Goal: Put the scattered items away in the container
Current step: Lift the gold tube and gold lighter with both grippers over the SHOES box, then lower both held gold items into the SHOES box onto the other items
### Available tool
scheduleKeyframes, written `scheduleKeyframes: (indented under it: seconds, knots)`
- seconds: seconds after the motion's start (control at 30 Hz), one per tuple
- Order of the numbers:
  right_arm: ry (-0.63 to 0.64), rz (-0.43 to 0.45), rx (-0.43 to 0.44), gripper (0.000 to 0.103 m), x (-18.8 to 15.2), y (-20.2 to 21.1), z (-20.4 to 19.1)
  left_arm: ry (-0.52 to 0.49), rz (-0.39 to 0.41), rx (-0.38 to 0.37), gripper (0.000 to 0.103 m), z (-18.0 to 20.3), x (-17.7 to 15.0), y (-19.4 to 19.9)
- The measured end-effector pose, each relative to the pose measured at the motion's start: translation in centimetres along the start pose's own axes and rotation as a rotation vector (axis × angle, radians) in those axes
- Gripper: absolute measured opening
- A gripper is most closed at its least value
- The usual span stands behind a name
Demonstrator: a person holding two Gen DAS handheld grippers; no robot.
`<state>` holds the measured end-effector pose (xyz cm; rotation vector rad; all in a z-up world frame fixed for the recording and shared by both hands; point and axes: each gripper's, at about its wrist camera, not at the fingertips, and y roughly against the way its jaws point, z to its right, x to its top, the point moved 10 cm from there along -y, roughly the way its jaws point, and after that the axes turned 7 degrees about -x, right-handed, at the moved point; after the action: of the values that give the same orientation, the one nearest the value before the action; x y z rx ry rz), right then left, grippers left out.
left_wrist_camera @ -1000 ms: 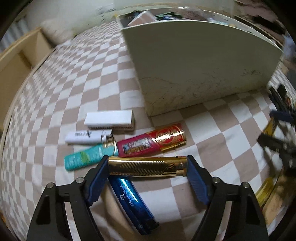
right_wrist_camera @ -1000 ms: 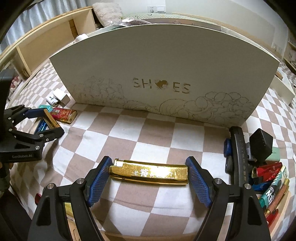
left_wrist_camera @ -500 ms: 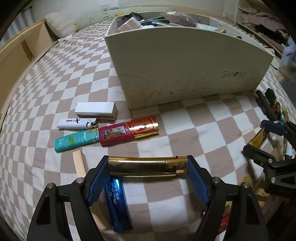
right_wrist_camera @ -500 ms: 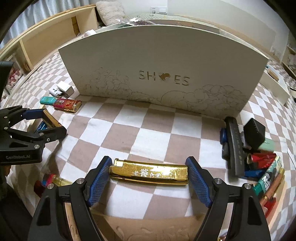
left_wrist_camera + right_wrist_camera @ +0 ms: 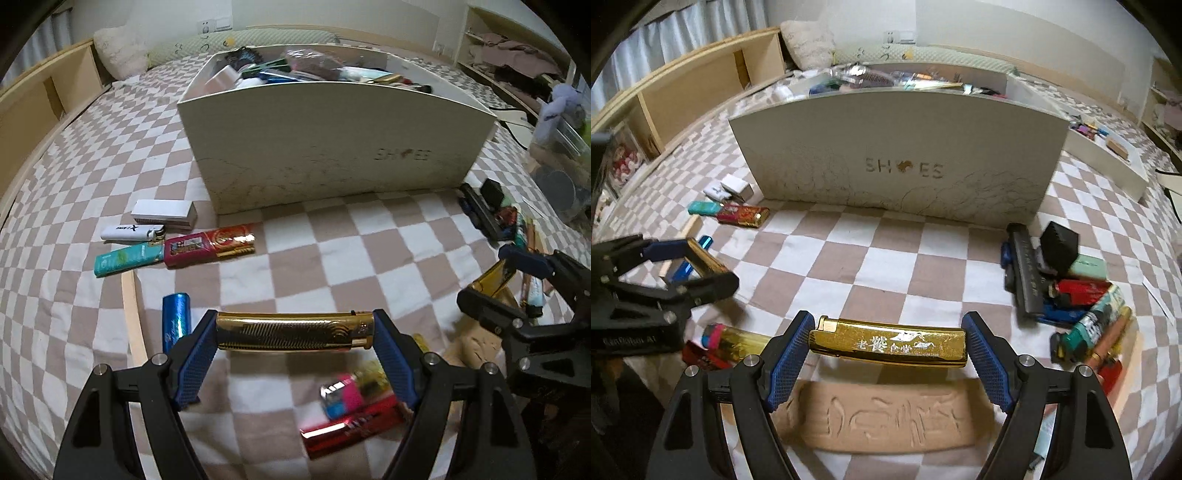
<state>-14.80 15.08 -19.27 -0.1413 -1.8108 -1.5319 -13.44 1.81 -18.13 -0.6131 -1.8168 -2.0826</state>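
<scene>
On the far left, past the bed's wooden edge [image 5: 683, 77], lighters lie on the checked cover [image 5: 332, 258]: a white one [image 5: 129, 232], a teal one [image 5: 127, 258] and a red one [image 5: 210, 247], just beside the box's left corner. The left gripper [image 5: 295, 332] hangs above the cover, its blue pads pressed on both ends of a ribbed gold lighter [image 5: 291, 331], held crosswise. A blue lighter [image 5: 175, 321] lies below its left finger. The middle strip of cover before the box [image 5: 897, 158] is free. The box stands upright, its near wall high, its rim above both grippers; it looks nearly full, though the contents are blurred. The right gripper [image 5: 888, 345] clamps a printed gold lighter [image 5: 890, 343] end to end. Right of it, a heap of lighters [image 5: 1086, 306] crowds the box's right corner.
</scene>
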Motion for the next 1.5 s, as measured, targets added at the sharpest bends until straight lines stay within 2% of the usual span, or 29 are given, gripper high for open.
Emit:
scheduleKeyframes:
  seconds: [0.2,0.4,0.87,1.17,1.3,1.5]
  knots:
    - [-0.03,0.034,0.013,0.082,-0.6,2.7,0.8,-0.004,0.021,-0.015,0.081,1.8,-0.7,1.4]
    - [-0.016,0.056,0.025,0.082,0.7,4.1,1.1,-0.009,0.067,-0.025,0.081,1.6,1.6,2.5]
    - [-0.04,0.184,-0.016,0.082,9.3,5.8,5.0,0.029,0.229,-0.043,0.081,0.7,11.7,5.5]
    - [-0.05,0.235,-0.02,0.082,15.1,4.3,5.8,0.076,0.266,-0.061,0.081,0.1,17.0,5.2]
    - [-0.1,0.241,0.012,0.082,16.6,3.4,6.3,0.09,0.264,-0.075,0.081,-0.2,18.0,4.6]
    - [-0.096,0.216,0.036,0.082,18.3,1.7,6.2,0.133,0.26,-0.066,0.081,-1.4,18.2,3.4]
